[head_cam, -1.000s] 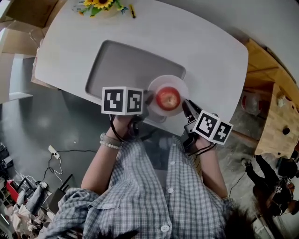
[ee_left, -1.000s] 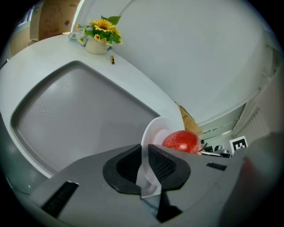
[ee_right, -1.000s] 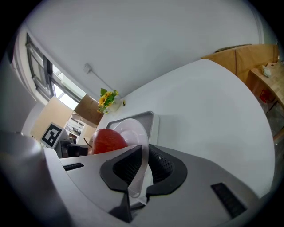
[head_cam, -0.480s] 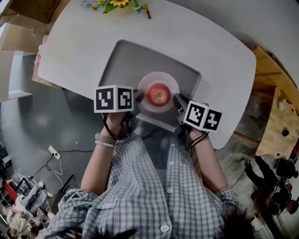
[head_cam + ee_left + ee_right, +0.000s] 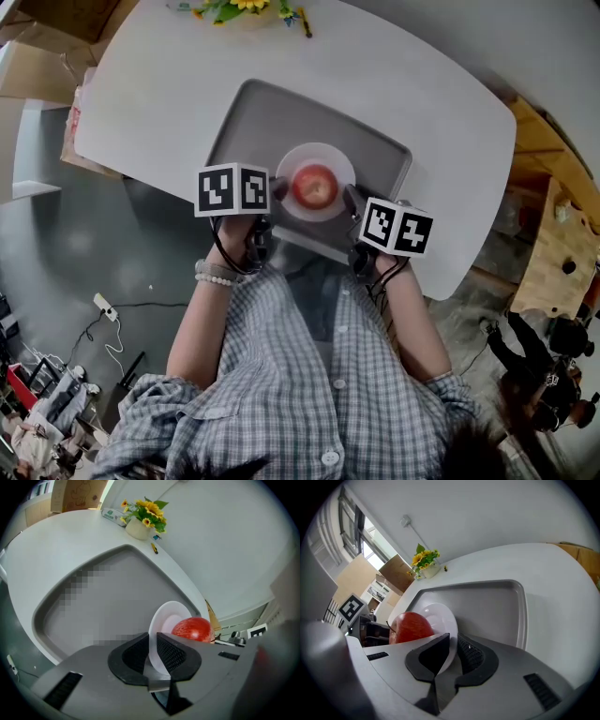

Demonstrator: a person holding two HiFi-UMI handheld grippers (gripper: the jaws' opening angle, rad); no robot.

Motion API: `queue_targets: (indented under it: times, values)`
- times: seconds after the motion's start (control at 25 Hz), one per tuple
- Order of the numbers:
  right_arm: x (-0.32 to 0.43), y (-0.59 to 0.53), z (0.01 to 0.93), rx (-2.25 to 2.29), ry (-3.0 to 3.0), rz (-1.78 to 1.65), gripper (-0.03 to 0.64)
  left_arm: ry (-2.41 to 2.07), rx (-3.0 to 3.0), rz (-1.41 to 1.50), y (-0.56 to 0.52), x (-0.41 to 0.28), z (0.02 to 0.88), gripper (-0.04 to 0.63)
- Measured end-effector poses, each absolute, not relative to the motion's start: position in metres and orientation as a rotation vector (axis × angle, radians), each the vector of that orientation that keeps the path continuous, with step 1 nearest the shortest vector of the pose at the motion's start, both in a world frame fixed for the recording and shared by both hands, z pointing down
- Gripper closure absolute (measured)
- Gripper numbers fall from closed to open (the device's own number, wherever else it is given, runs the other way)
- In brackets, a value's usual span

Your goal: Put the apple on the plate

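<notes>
Red round apple [image 5: 315, 186]: sits near the middle of the white round plate [image 5: 314, 150], over the near half of the grey rectangular tray [image 5: 253, 112].
Grey tray: lies on the white table [image 5: 422, 103]; the potted sunflowers [image 5: 246, 7] stand beyond its far edge.
Left gripper [image 5: 151, 644]: jaws narrow, ribbed pads clamped on the plate rim, on the side toward the tray's left end.
Right gripper [image 5: 452, 641]: jaws narrow, clamped on the opposite rim, toward the tray's right end.
Plate contact: whether its base touches the tray floor cannot be told.
Task status: the apple appears already placed on the plate.
Step in hand: judged to be a two-gripper set-down of the loaded plate on the tray.
Procedure: keep both rims at equal height so the plate stays level.
Procedure: move both grippers together; unequal travel twists the rim in the pads.
Procedure: maintain both clamps until the base seats flat, then open both together.
Risk: tilt toward either end of the tray may roll the apple off.
</notes>
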State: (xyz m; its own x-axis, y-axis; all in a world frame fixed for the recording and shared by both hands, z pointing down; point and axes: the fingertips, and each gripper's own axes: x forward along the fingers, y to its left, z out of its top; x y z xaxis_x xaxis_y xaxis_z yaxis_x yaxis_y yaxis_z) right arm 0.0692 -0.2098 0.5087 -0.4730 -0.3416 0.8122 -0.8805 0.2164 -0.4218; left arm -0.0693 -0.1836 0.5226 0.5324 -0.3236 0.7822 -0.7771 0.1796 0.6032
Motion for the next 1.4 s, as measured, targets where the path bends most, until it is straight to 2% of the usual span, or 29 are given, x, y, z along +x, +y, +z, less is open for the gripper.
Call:
queue_targets:
  times: [0.6,0.84,1.2,1.4]
  values:
    - [0.067,-0.206,0.522,1.075,-1.951,1.167,0.560,-1.053,1.445,0.432,-0.187,-0.067,0.529,0.540]
    - [0.068,-0.207,0.521,1.083,-1.974,1.184,0.561,-1.026,1.493,0.365,-0.188,-0.062,0.522,0.456]
    - [0.073,-0.209,0.511,1.112,-2.011,1.185,0.561,-1.083,1.462,0.326,-0.186,-0.082,0.519,0.454]
    - [0.087,-0.215,0.488,1.269,-2.060,1.128,0.561,-1.148,1.461,0.295,-0.183,-0.099,0.507,0.460]
